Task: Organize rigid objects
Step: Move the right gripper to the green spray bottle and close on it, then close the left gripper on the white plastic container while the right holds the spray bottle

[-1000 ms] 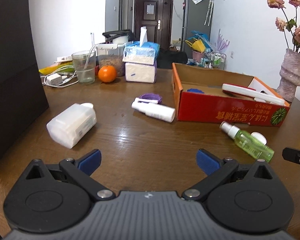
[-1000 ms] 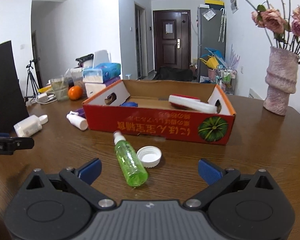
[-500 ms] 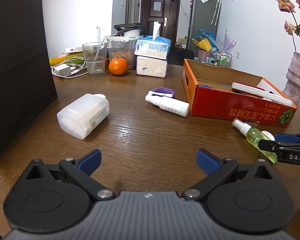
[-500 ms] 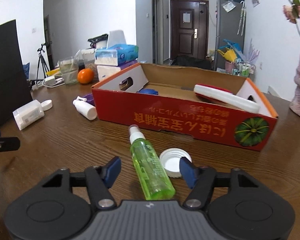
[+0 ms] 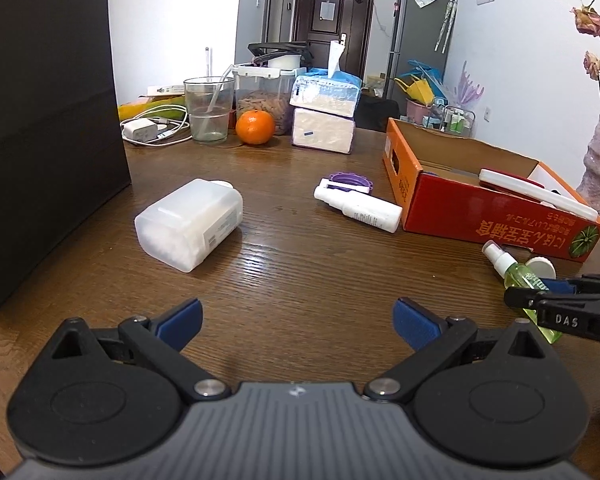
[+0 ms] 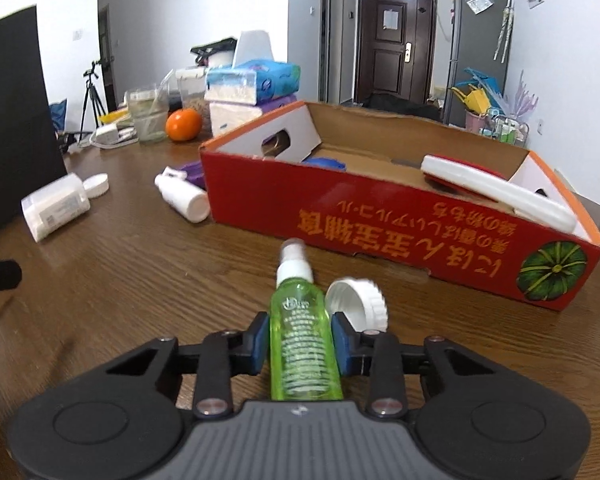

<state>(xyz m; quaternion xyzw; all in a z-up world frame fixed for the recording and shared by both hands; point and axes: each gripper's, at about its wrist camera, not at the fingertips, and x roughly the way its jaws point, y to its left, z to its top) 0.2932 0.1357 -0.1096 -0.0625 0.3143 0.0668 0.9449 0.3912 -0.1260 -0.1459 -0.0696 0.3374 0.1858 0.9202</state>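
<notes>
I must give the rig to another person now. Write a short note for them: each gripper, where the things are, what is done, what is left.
Right gripper: its fingers have just closed on the green spray bottle, lying on the table in front of the red box.
Left gripper: open, empty.
Done: a white-and-red item and something blue lie in the box.
Left: green bottle, white cap beside it, white spray bottle, purple lid, white jar and its cap, all on the table.

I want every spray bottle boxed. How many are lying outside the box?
2: the green spray bottle sits between the right gripper pads; the white spray bottle lies beside the red box. Others may be hidden.
</notes>
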